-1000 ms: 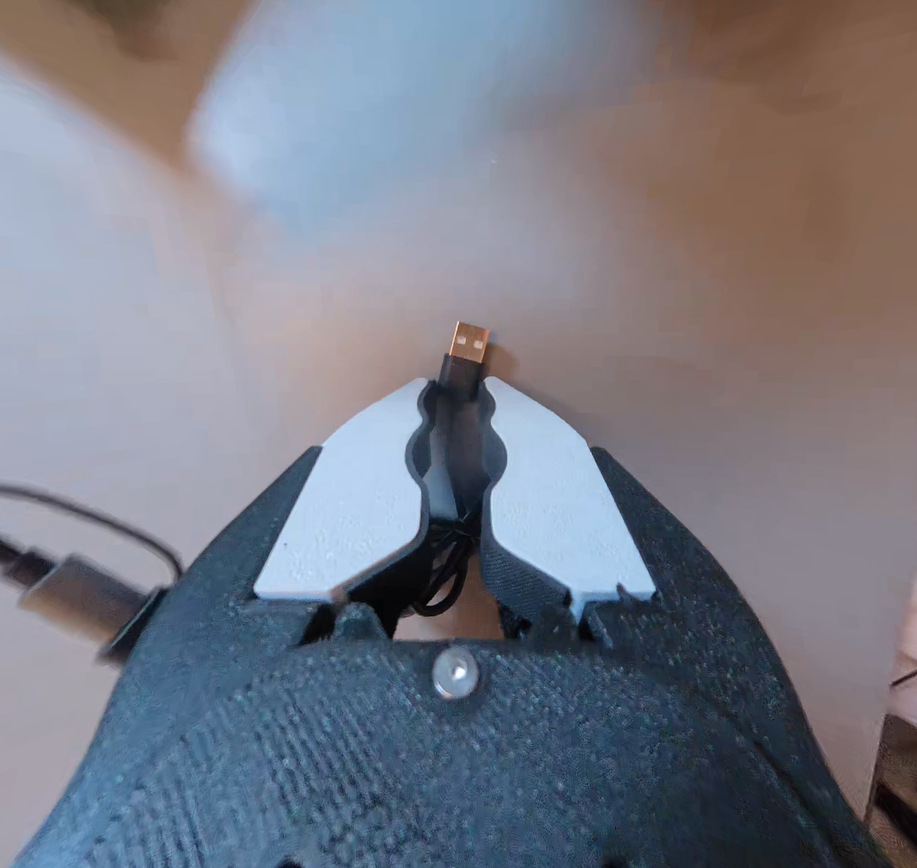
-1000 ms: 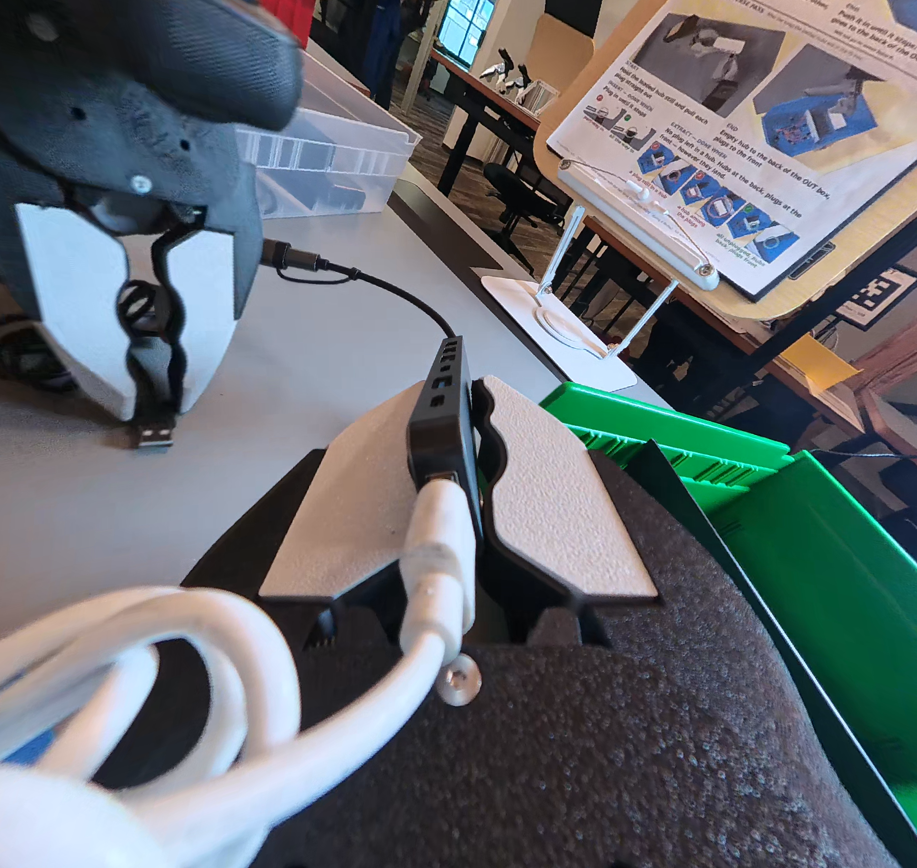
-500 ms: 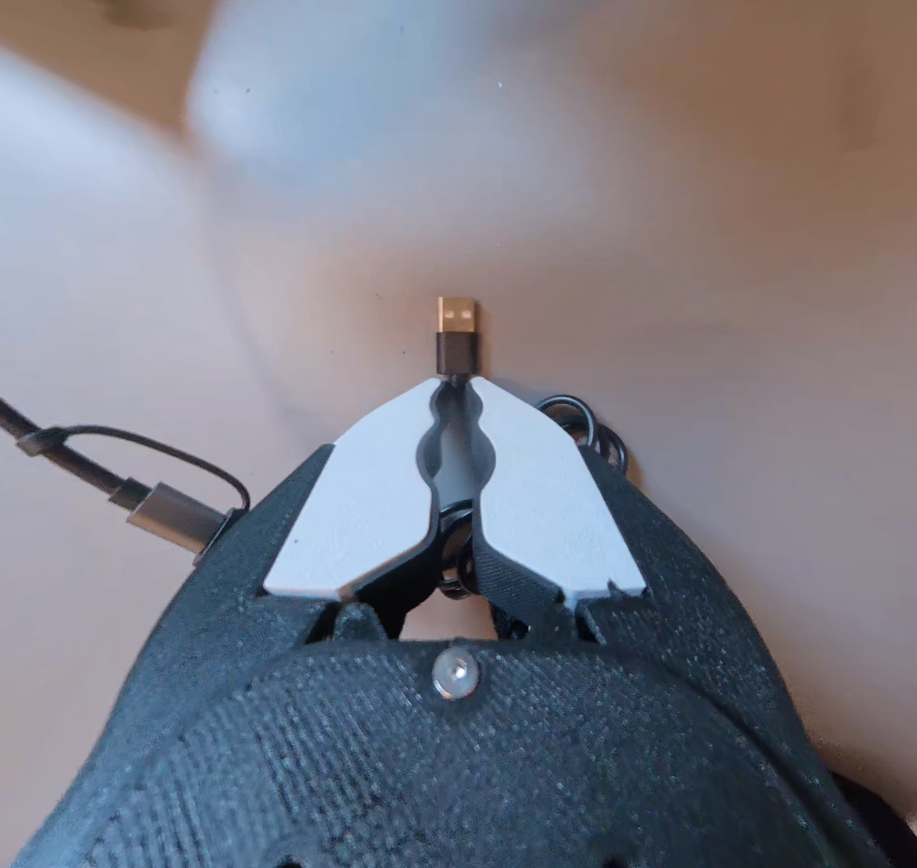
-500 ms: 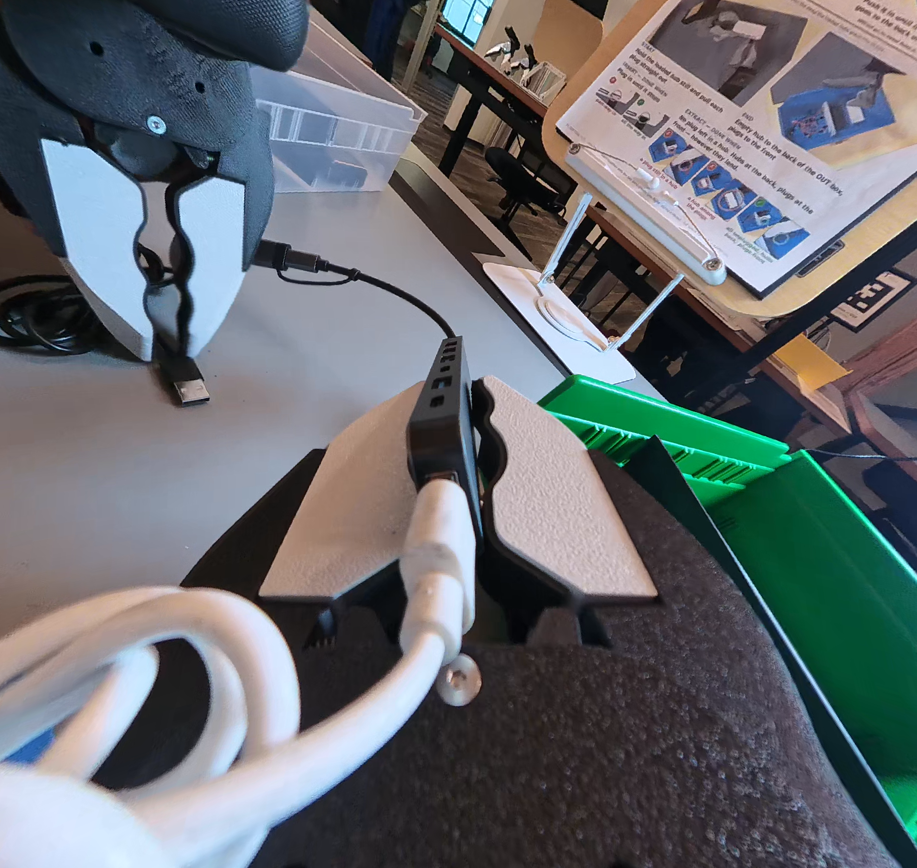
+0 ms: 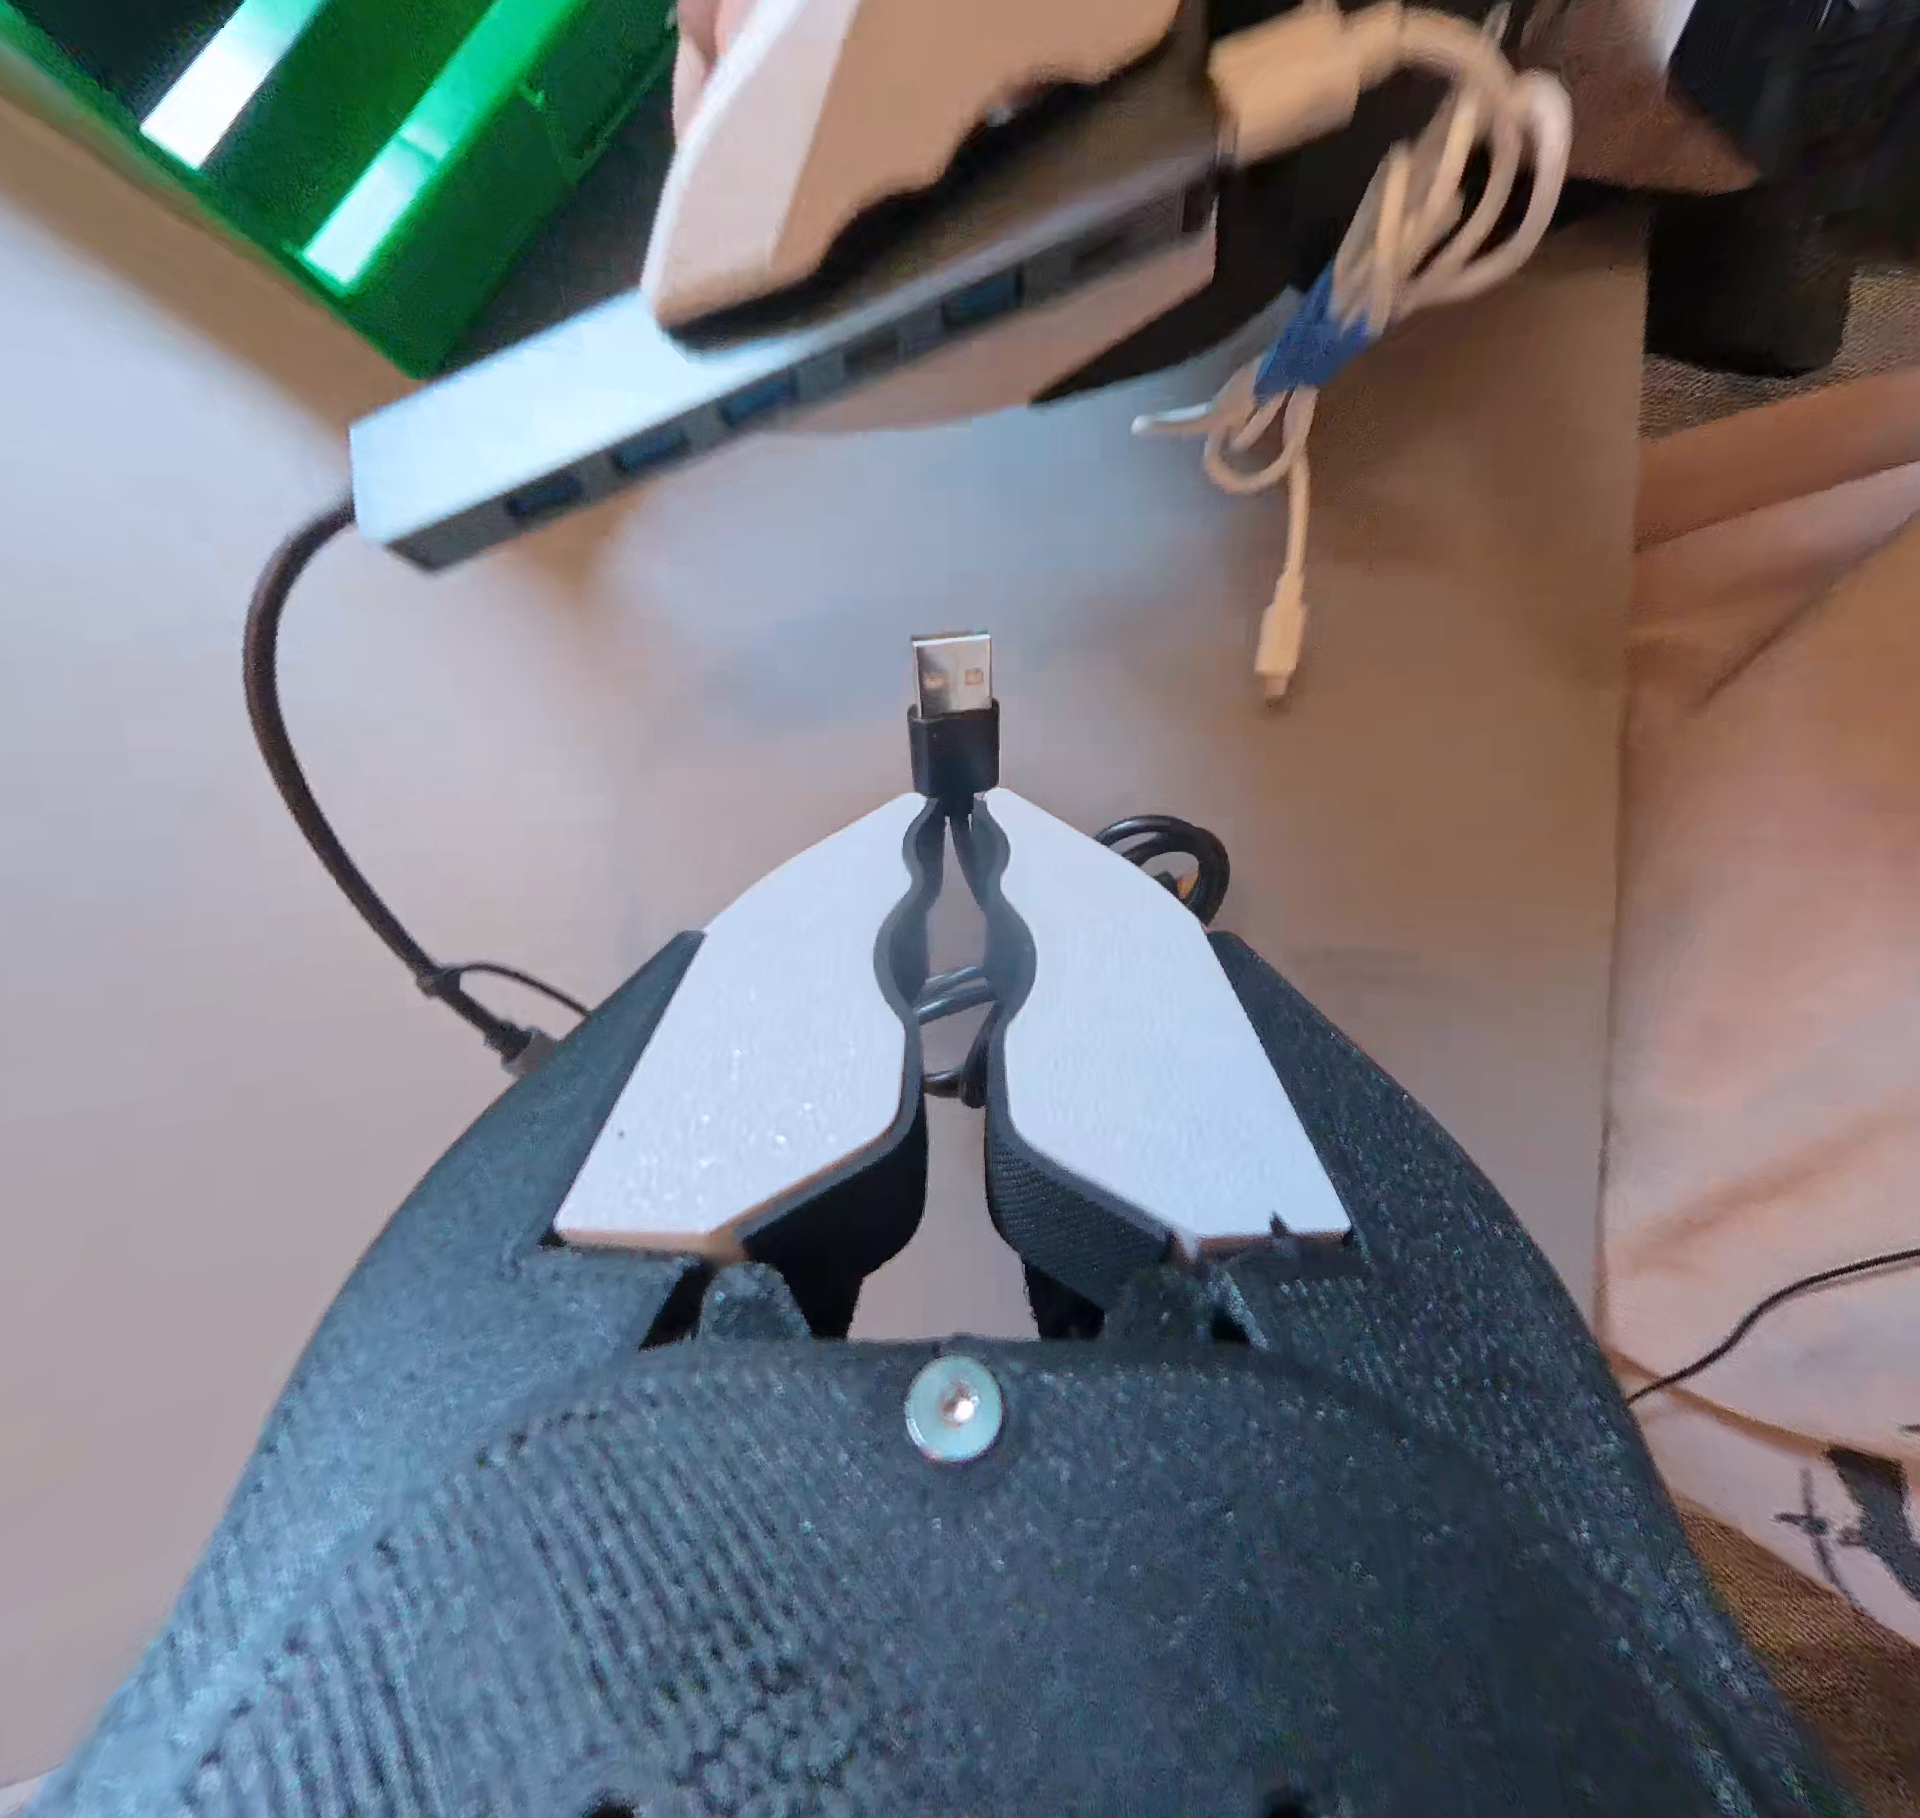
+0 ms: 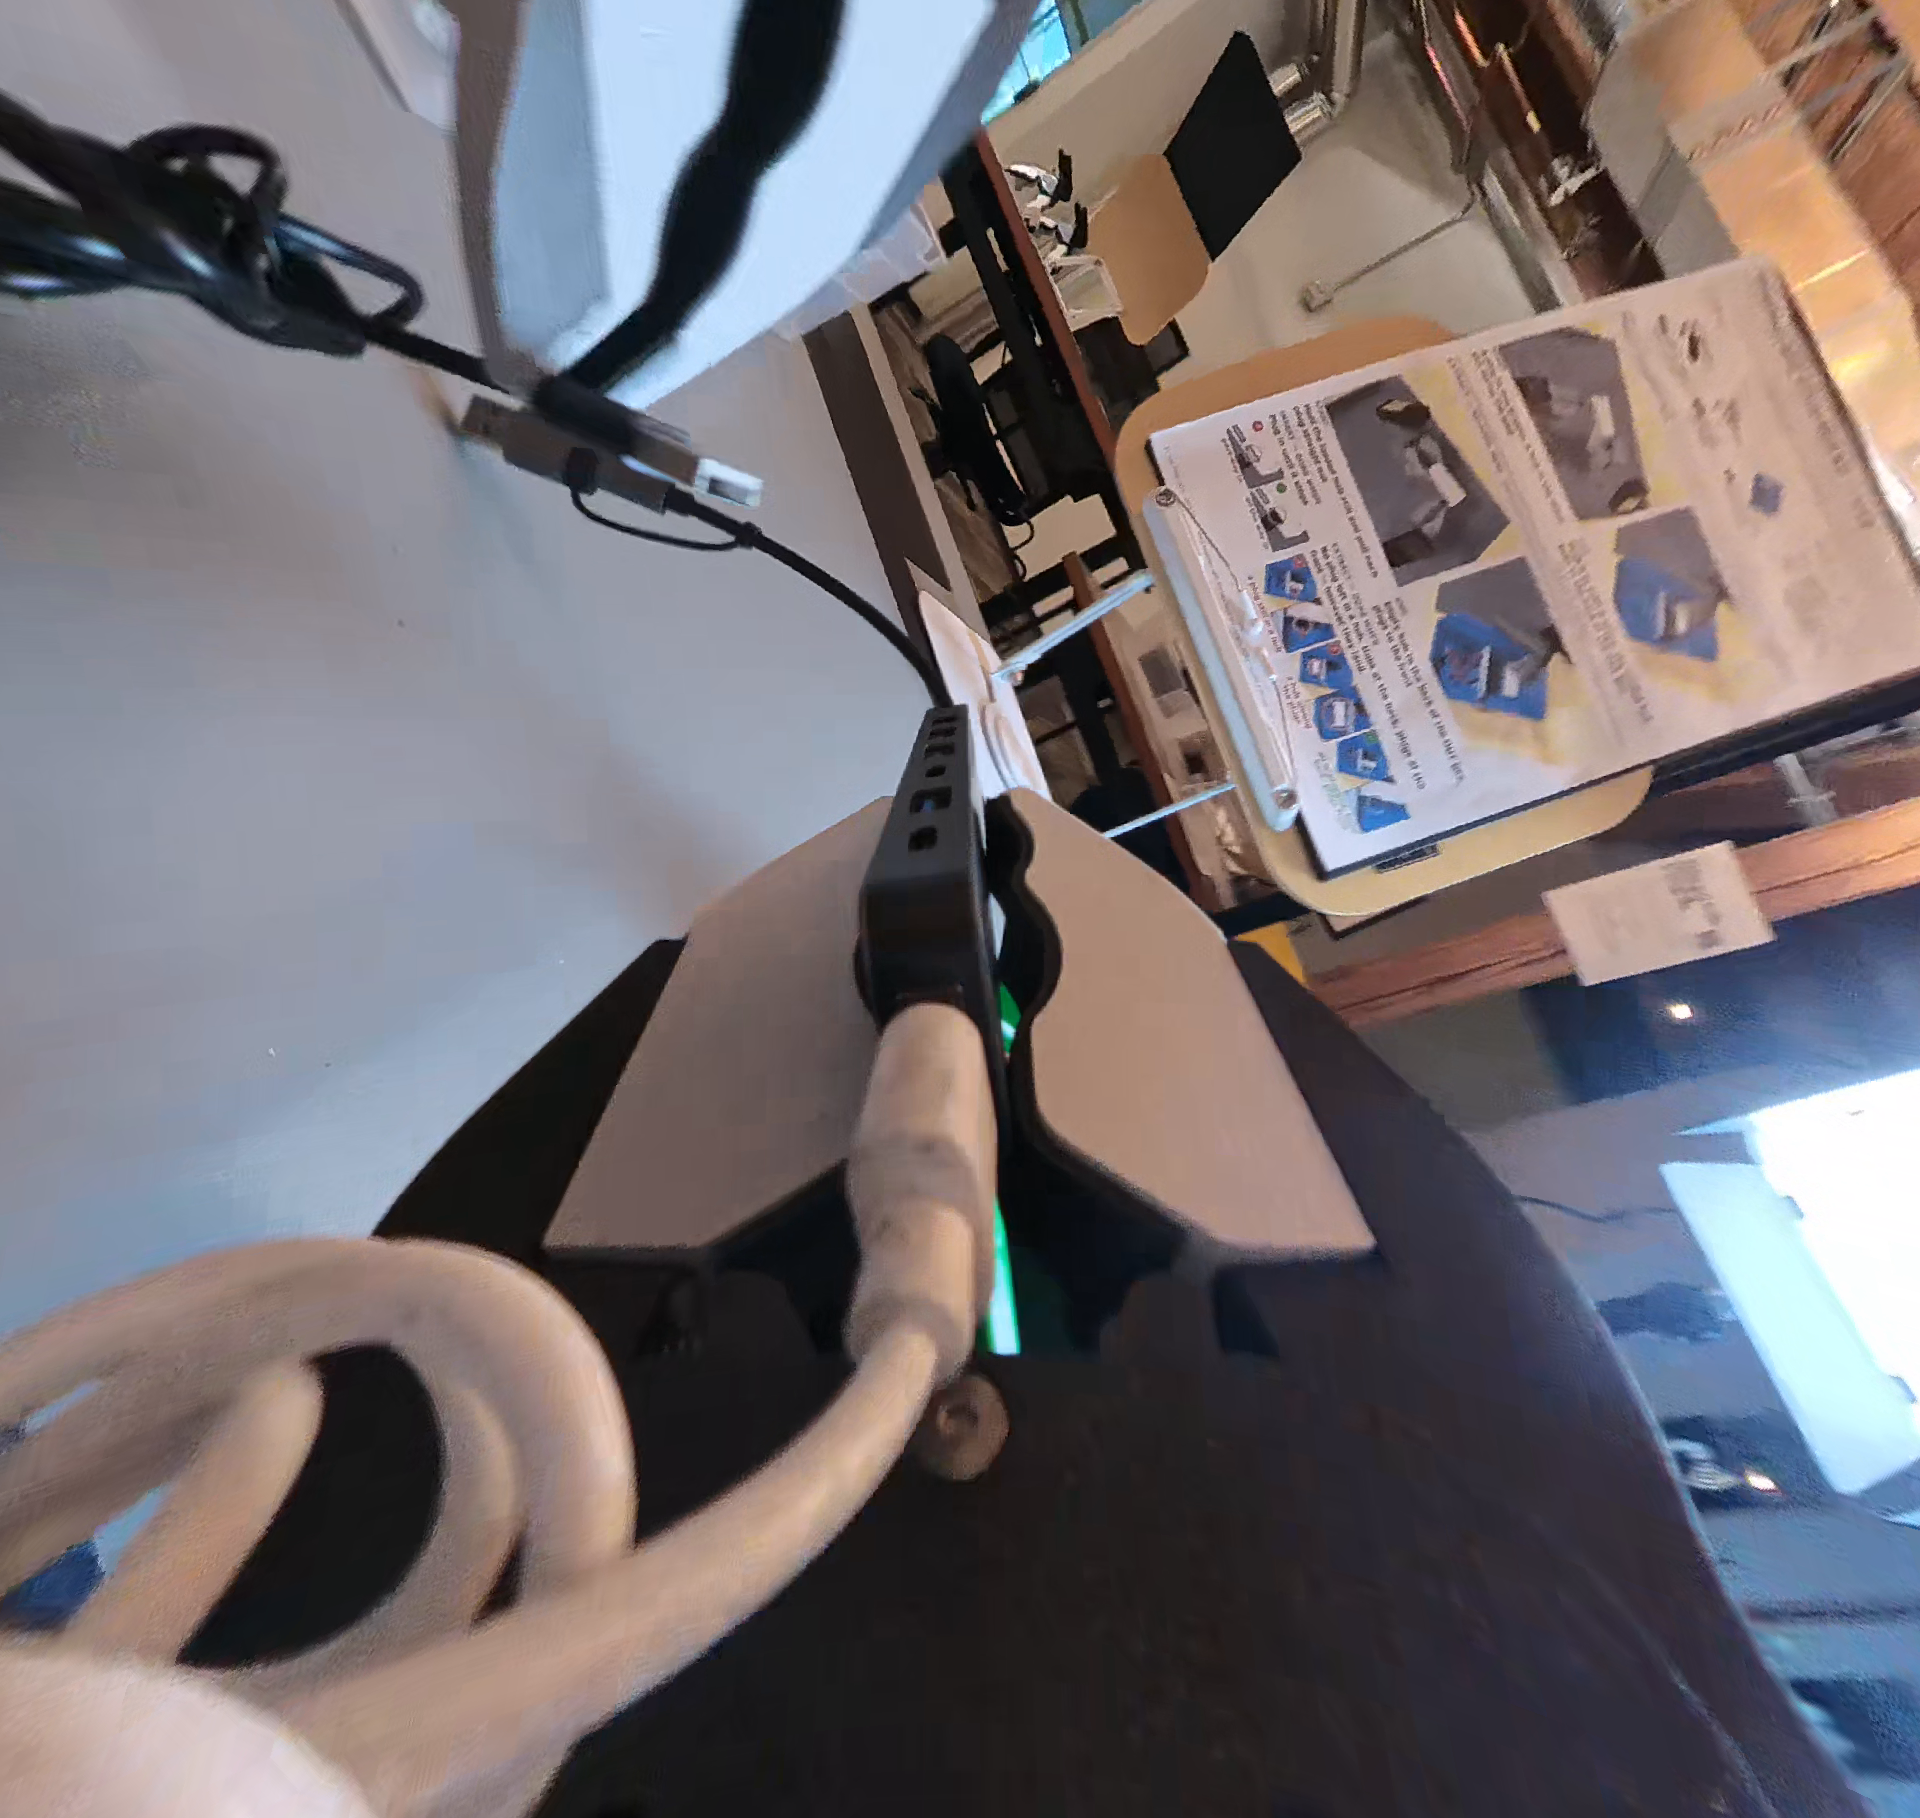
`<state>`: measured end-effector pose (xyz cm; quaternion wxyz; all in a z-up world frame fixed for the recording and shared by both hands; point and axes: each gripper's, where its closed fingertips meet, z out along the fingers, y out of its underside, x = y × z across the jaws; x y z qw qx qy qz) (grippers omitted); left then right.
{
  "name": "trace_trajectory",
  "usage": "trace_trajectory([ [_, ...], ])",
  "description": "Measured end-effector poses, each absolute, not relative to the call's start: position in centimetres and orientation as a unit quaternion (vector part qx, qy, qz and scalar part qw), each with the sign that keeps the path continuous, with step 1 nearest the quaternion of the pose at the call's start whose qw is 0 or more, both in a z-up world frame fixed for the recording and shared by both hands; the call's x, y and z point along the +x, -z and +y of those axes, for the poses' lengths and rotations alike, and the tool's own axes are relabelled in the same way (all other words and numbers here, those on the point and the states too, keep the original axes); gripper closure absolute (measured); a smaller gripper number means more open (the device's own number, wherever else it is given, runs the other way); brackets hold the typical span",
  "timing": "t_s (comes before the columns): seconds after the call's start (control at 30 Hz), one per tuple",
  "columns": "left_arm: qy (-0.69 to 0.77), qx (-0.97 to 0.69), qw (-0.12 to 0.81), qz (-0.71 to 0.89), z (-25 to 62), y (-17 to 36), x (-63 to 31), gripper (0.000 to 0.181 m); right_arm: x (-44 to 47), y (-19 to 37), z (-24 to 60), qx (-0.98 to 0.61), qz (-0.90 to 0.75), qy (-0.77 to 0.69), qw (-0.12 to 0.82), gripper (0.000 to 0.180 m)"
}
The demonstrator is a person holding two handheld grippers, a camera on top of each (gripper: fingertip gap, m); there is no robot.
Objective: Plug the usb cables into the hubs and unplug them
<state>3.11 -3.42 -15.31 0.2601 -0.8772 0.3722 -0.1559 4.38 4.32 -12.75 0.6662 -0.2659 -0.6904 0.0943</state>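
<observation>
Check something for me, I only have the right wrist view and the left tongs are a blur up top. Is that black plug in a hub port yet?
Observer: No. In the left wrist view the USB plug points toward the hub, with a gap between them.
Operator: Any free ports on that side?
Observer: Yes. Three blue ports near the hub's cable end are open. The right tongs partly cover the ones farther along.
Operator: Left grip?
Observer: The left tongs are shut just behind the plug's black shell, so the whole plug sticks out past the tips.
</observation>
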Motion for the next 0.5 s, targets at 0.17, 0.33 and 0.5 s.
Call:
trace_trajectory([
  [0.17,0.171,-0.887,0.214,0.371,-2.1,15.3,5.2,0.175,4.2,13.2,3.9,-0.246,-0.7,-0.062,0.667,0.168],
  [0.33,0.159,-0.898,0.167,0.375,-1.8,15.7,6.0,0.176,4.3,13.6,4.0,-0.237,-0.708,-0.046,0.664,0.168],
  [0.5,0.125,-0.901,0.132,0.393,-2.1,15.6,5.9,0.176,4.1,14.2,4.1,-0.231,-0.716,-0.025,0.659,0.168],
])
